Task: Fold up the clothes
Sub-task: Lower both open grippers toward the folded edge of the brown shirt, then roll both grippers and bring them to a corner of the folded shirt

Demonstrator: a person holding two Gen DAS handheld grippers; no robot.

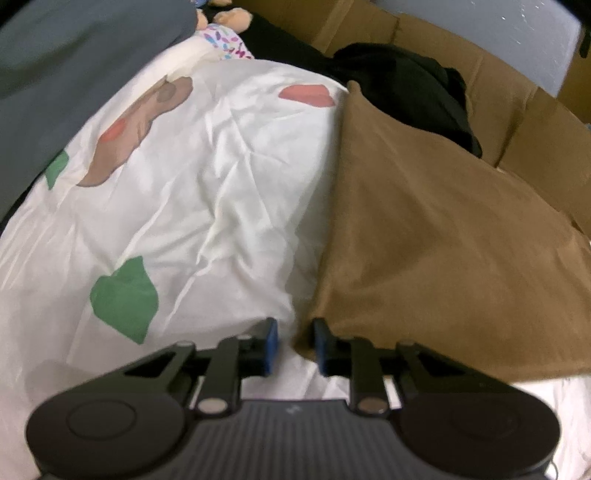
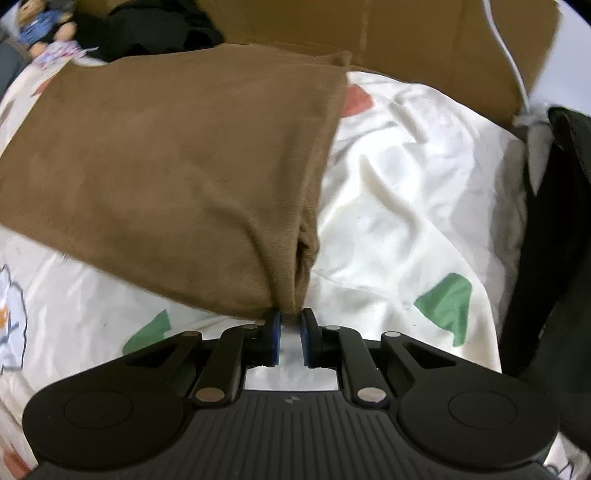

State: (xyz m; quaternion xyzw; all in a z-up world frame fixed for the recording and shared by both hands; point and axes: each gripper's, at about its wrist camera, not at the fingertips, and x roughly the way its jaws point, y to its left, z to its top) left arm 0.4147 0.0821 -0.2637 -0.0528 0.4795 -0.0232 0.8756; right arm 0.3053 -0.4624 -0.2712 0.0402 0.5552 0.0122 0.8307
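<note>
Garment (image 2: 166, 155) corner between right tongs (image 2: 290, 332)

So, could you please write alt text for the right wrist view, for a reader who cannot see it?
The right gripper pinches a bunched corner of a brown garment, which spreads away over a white bedsheet with green and red patches. Behind it stand a cardboard box and dark clothes.
</note>
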